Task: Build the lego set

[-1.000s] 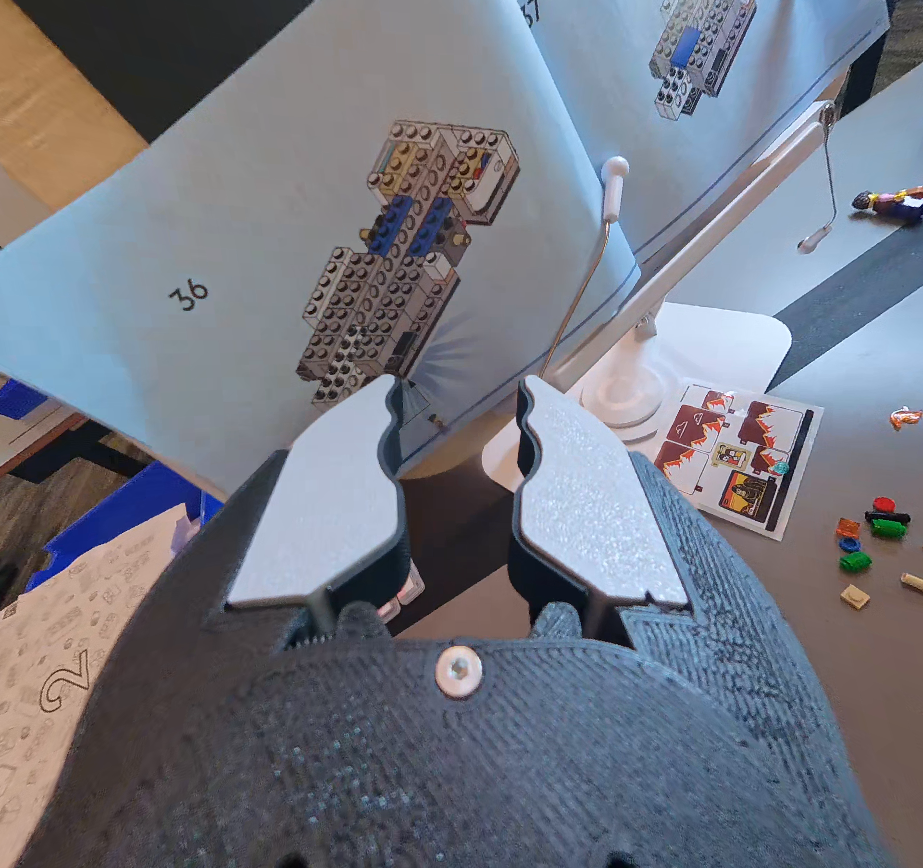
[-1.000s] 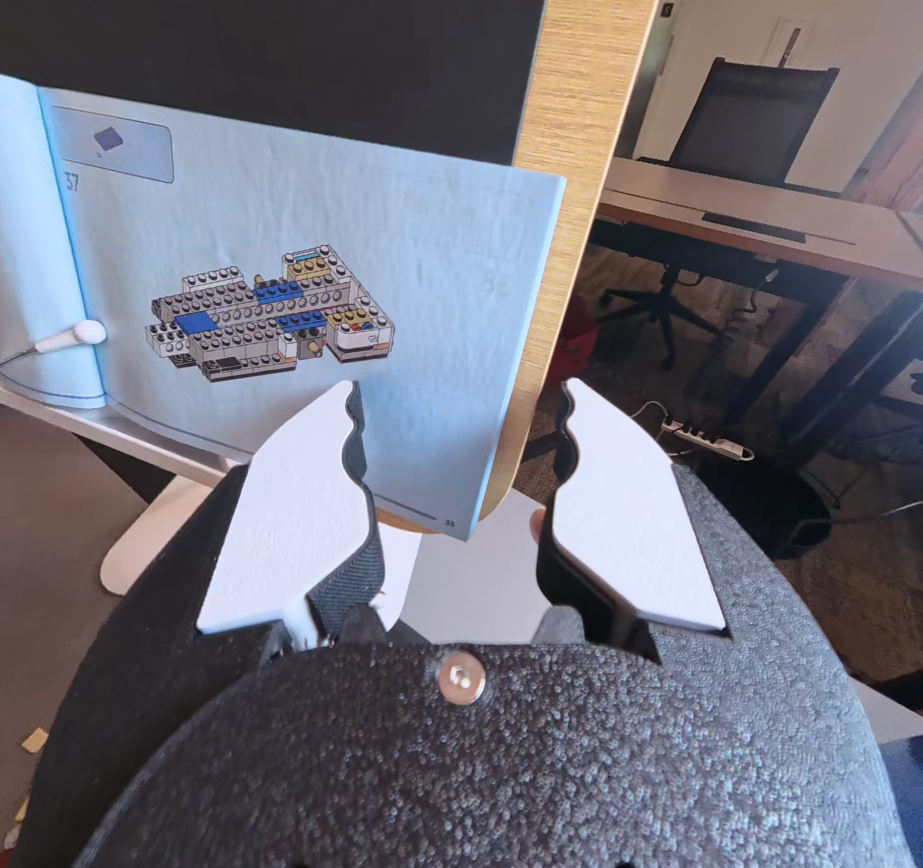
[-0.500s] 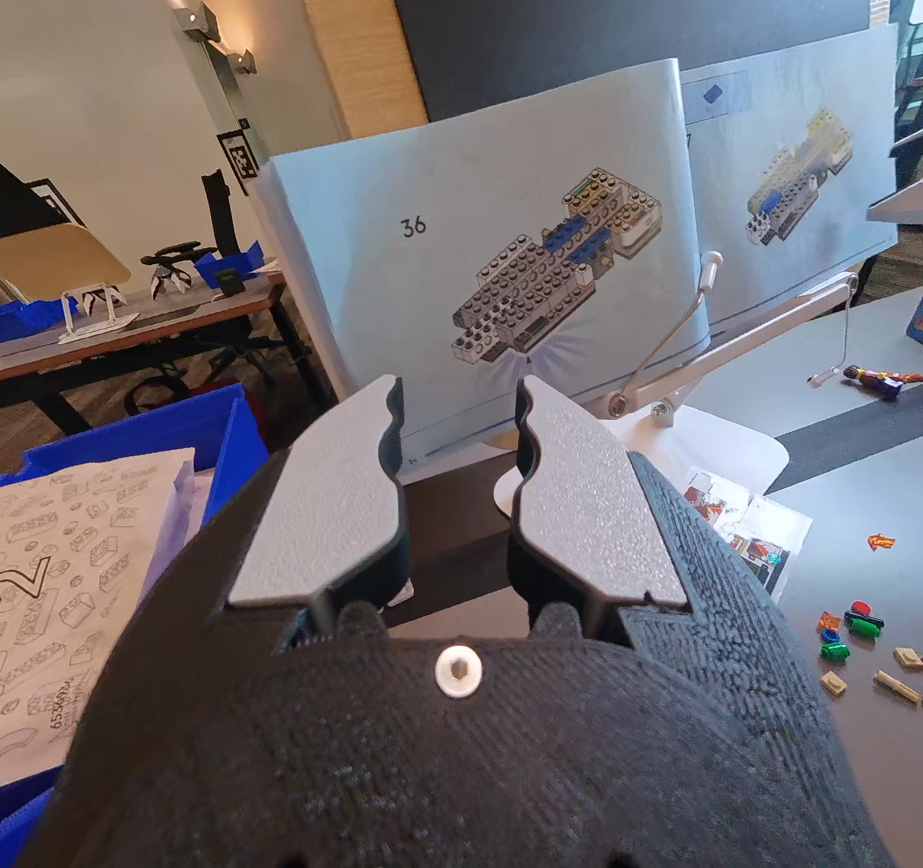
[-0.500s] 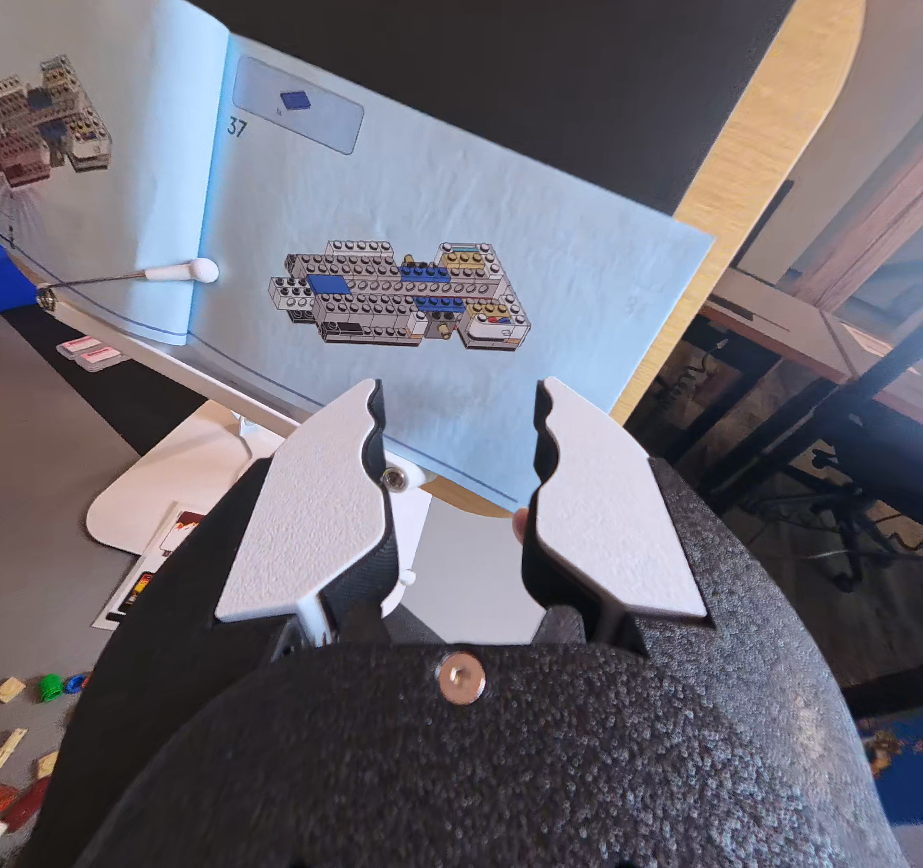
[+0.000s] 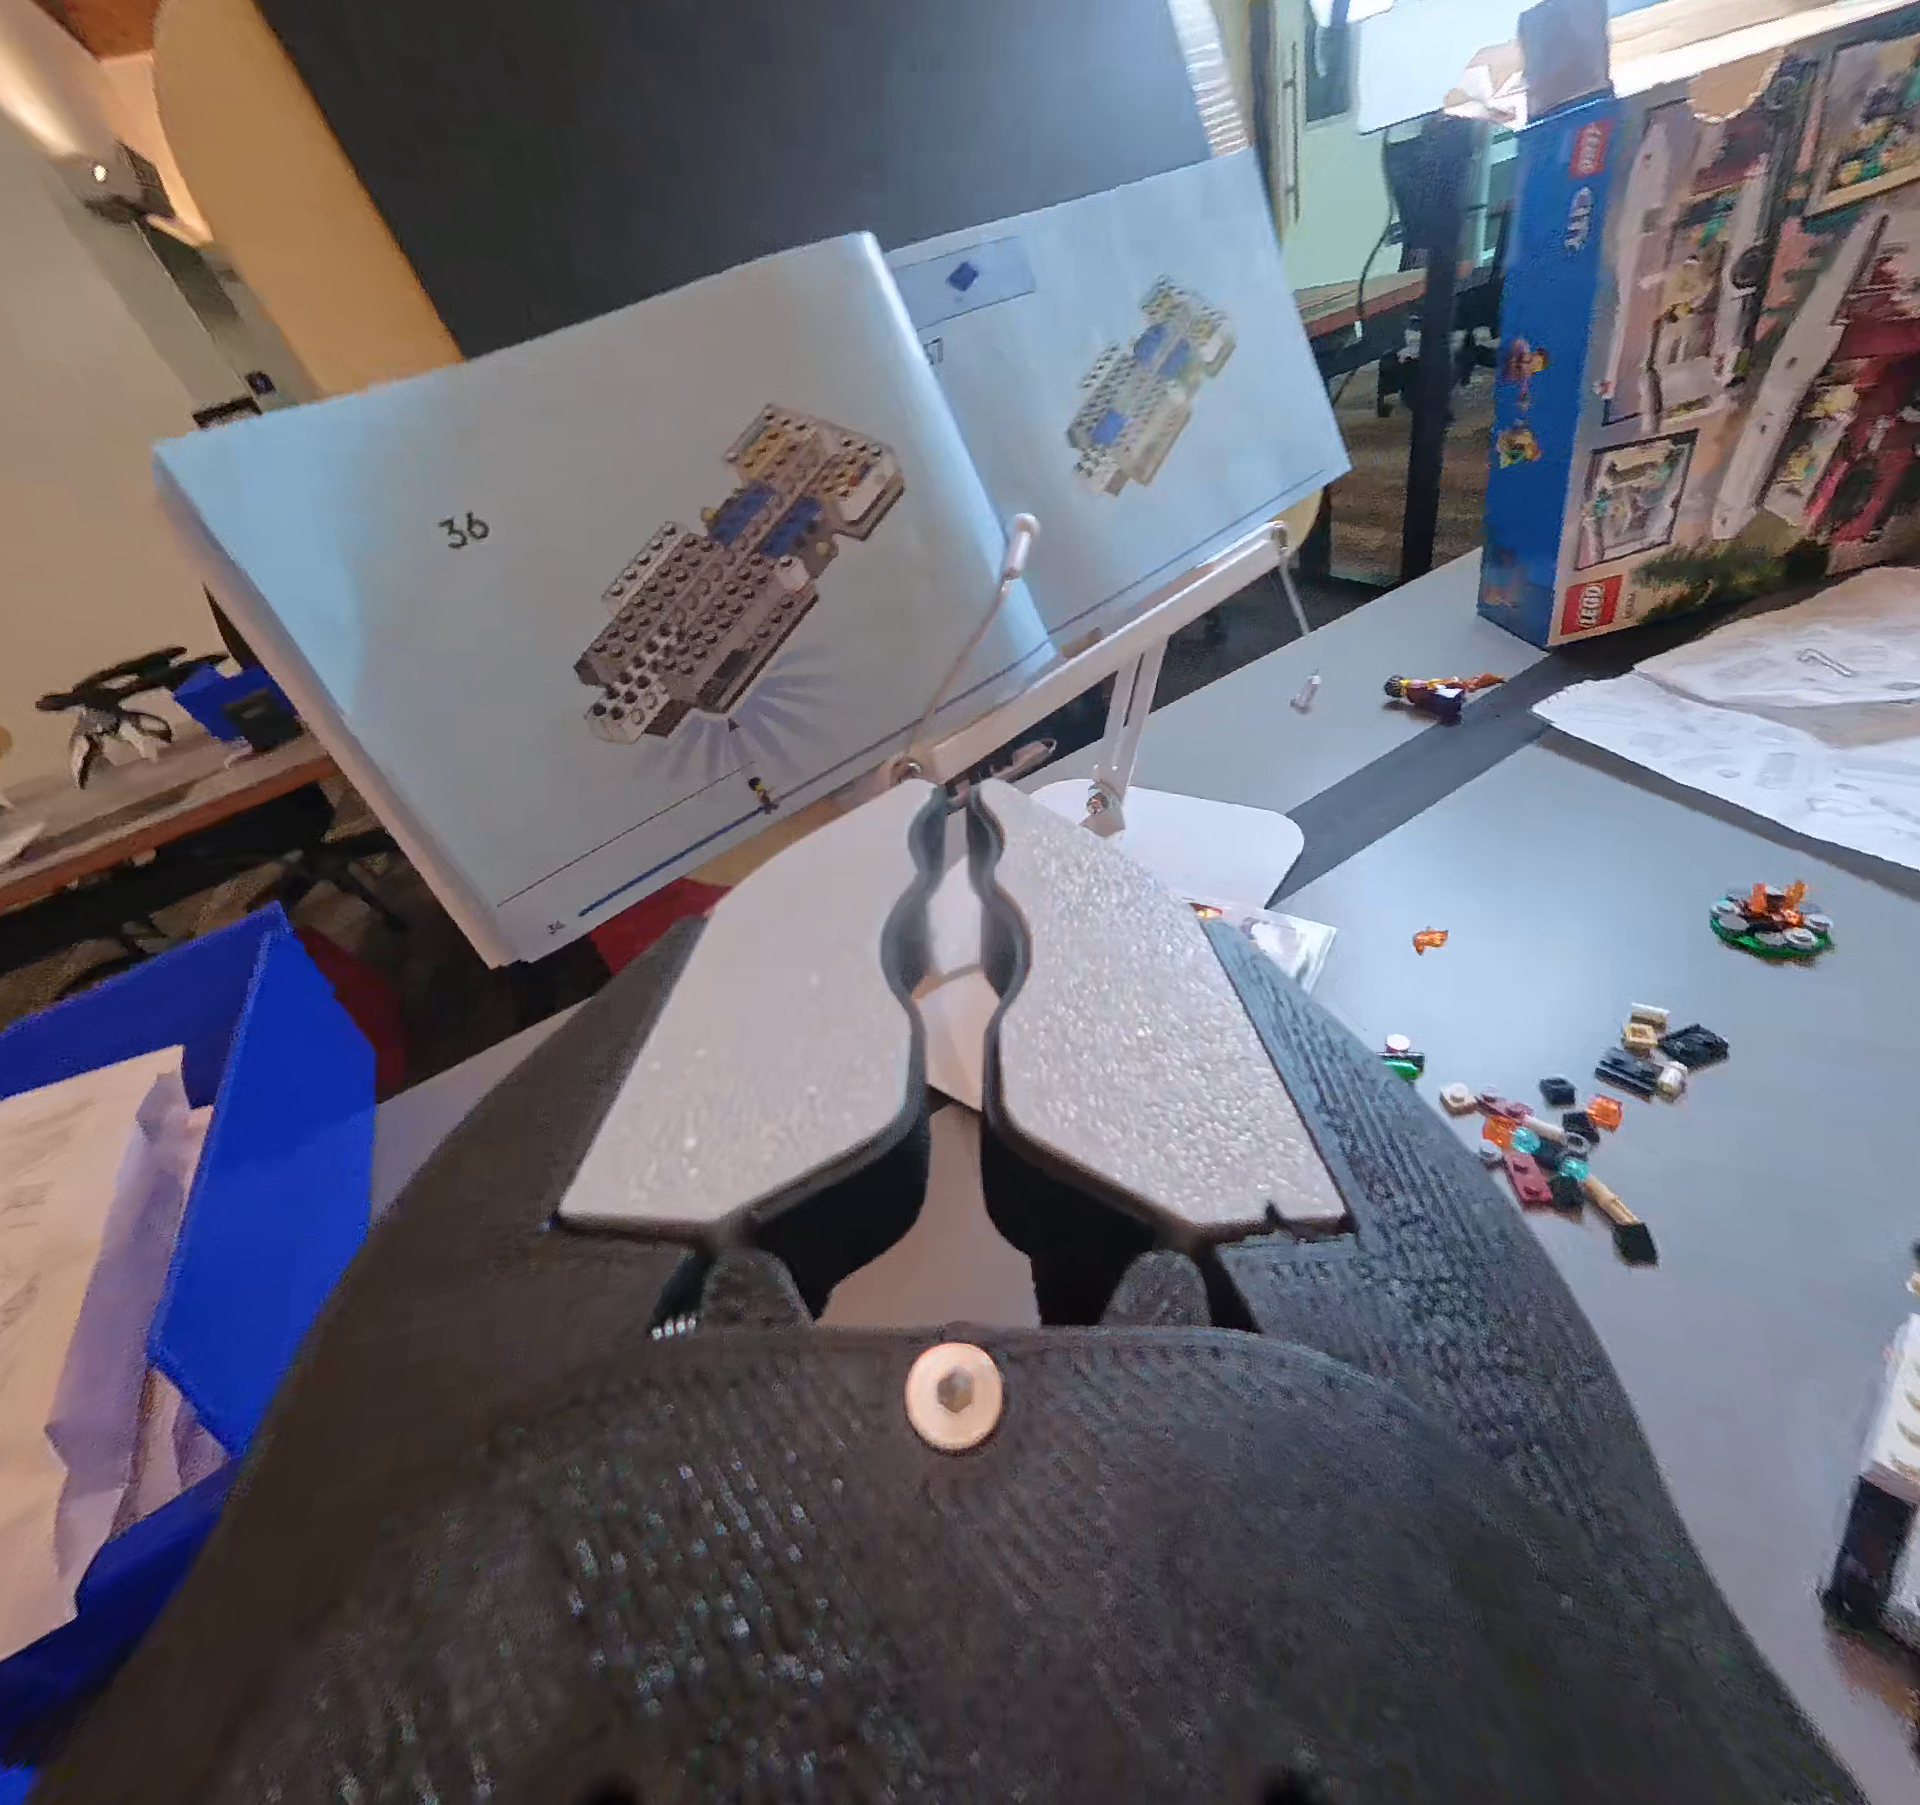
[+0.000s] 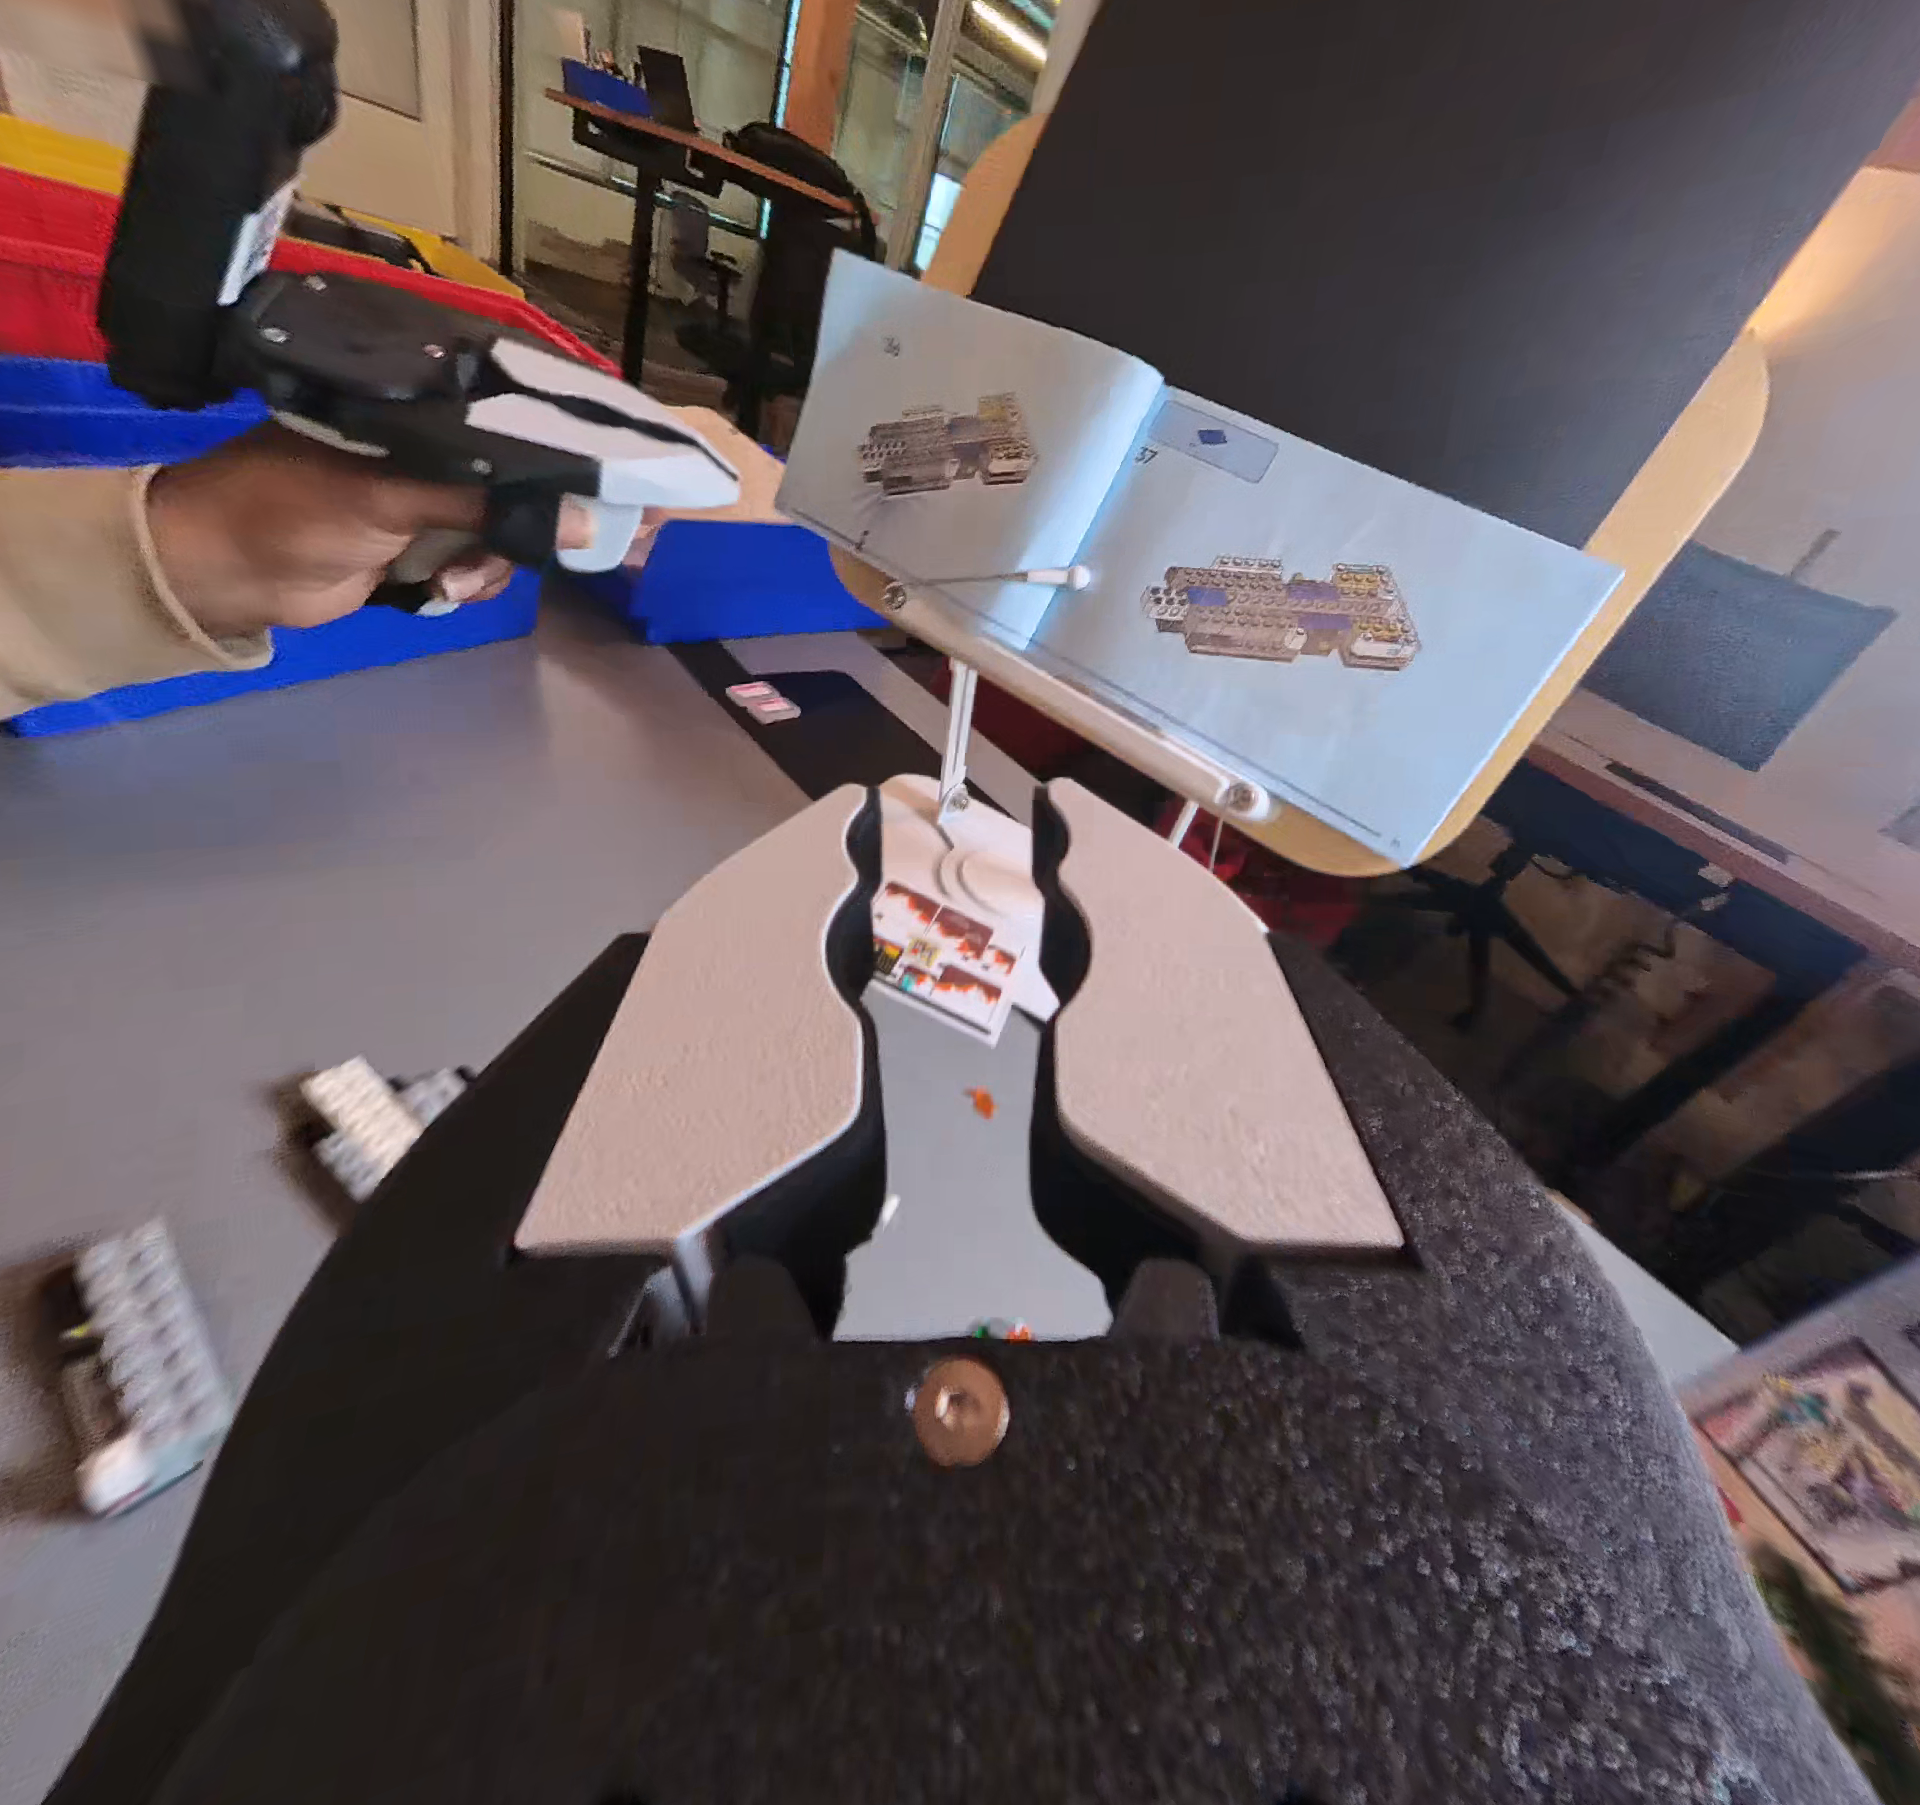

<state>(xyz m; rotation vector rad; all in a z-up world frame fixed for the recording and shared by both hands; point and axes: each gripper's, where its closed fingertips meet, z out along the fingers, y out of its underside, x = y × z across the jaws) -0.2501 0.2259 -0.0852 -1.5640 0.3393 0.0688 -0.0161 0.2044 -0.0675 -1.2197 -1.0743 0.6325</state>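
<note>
The open instruction booklet (image 5: 727,560) stands on a white stand (image 5: 1174,825) at the back of the grey table; it also shows in the right wrist view (image 6: 1195,560). My left gripper (image 5: 951,810) is shut and empty, held in the air in front of the booklet's lower edge. The right wrist view shows it (image 6: 665,472) at upper left, held by a hand. My right gripper (image 6: 956,805) is open and empty above the table, pointing at the stand's base. Two blurred grey brick assemblies (image 6: 364,1121) (image 6: 135,1360) lie left of it. Loose small pieces (image 5: 1558,1121) lie right of the left gripper.
A sticker sheet (image 6: 940,955) lies by the stand's base, with an orange piece (image 6: 977,1101) near it. The set's box (image 5: 1714,301) and paper bags (image 5: 1766,727) are at back right. A small campfire build (image 5: 1771,919), a minifigure (image 5: 1429,693) and a blue bin (image 5: 260,1080) are also here.
Both grippers have drawn back from the booklet, so more of the table shows. The left jaws have closed. The right jaws have narrowed a little but stay open.
</note>
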